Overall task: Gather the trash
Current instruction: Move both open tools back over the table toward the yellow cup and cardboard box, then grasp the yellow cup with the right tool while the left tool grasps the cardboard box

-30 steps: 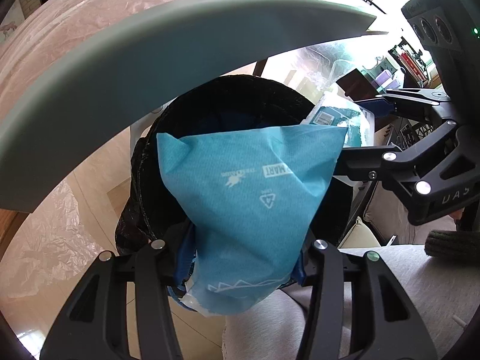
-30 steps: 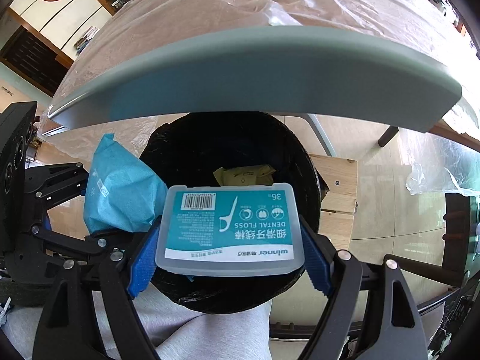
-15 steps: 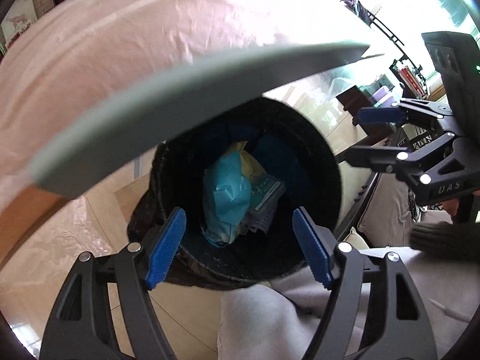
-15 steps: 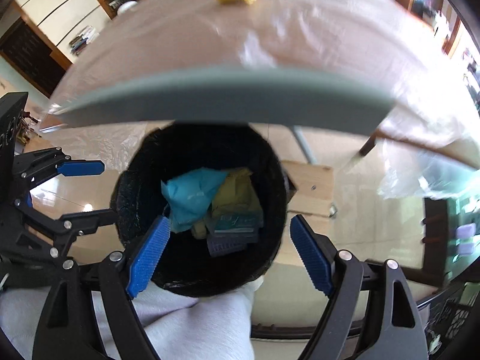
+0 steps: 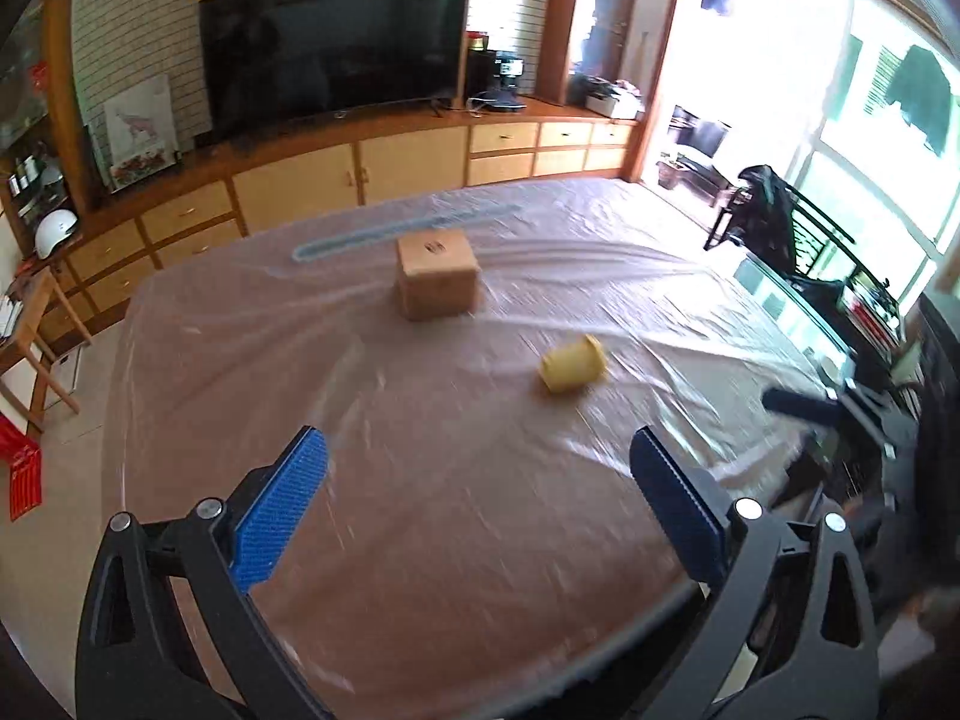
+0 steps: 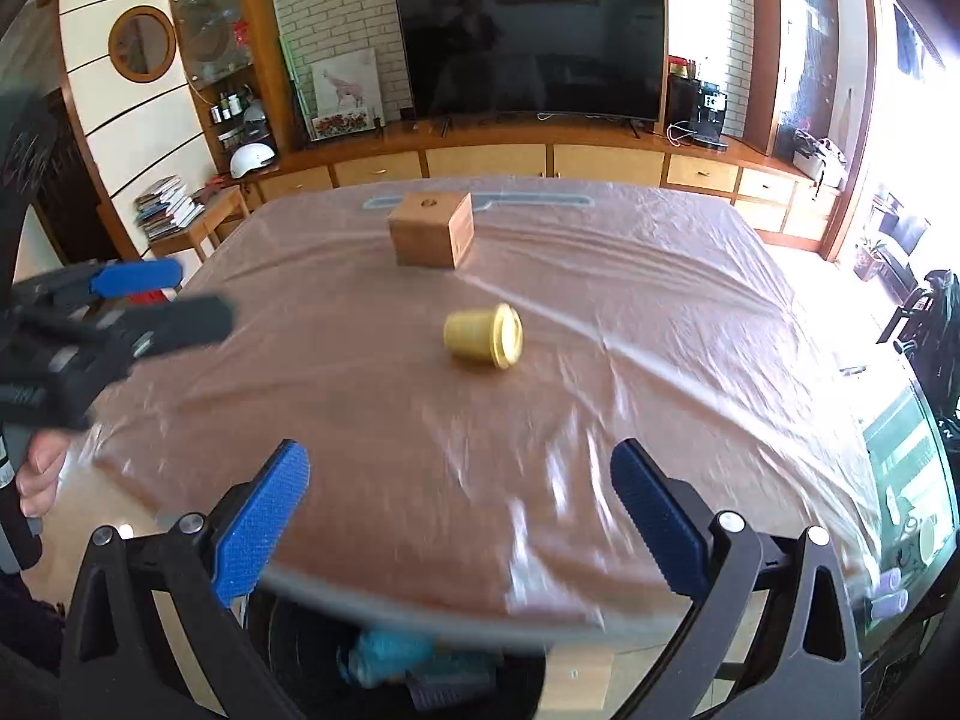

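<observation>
A yellow cup (image 5: 571, 363) lies on its side in the middle of the plastic-covered table (image 5: 420, 510); it also shows in the right wrist view (image 6: 483, 336). My left gripper (image 5: 477, 501) is open and empty above the table's near edge. My right gripper (image 6: 459, 519) is open and empty above the same edge. The black trash bin (image 6: 414, 660) shows below the table edge in the right wrist view, with a blue bag (image 6: 390, 654) inside it. The left gripper shows at the left of the right wrist view (image 6: 144, 300).
A brown cardboard box (image 5: 436, 272) stands on the far half of the table, beyond the cup, also in the right wrist view (image 6: 431, 235). A TV (image 6: 531, 51) and wooden cabinets line the far wall. A small side table (image 5: 36, 324) stands left.
A second ago the left gripper held the blue bag and the right a dental floss box over the bin. Both were dropped in. Both grippers have since risen and now face the tabletop.
</observation>
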`<action>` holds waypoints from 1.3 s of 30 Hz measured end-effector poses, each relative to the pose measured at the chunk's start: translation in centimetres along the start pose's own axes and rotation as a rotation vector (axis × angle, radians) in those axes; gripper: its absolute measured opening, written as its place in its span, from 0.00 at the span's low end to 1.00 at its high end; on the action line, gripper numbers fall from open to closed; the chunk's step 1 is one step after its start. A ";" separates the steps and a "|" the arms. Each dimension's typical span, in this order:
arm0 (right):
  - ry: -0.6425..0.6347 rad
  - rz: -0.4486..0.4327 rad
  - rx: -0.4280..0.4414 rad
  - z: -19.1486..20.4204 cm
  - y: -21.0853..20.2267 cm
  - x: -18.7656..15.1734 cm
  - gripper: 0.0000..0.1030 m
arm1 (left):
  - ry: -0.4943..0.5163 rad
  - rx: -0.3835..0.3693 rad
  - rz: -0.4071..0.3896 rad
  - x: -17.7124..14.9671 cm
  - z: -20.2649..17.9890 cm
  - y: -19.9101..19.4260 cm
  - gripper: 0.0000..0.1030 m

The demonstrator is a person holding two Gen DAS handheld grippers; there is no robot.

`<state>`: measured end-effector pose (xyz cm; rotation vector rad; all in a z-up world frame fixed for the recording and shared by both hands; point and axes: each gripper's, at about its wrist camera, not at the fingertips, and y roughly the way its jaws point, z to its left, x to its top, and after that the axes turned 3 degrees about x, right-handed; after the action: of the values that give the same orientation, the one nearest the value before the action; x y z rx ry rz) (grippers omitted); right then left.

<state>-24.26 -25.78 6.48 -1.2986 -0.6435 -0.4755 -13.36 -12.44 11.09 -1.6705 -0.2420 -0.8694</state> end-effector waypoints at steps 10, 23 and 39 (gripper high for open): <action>0.016 0.073 -0.085 1.0 7.7 3.4 0.90 | 0.010 0.058 0.119 6.2 1.8 10.8 0.98; 0.030 0.148 -0.166 2.1 12.5 4.7 0.64 | 0.034 0.060 0.168 8.4 1.7 16.4 0.87; 0.175 0.128 -0.020 -1.2 10.7 5.1 0.44 | 0.030 -0.007 0.129 8.2 3.0 14.4 0.59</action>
<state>-13.31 -24.47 1.99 -1.2920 -0.4080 -0.4857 1.96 -16.35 5.42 -1.6591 -0.1101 -0.7983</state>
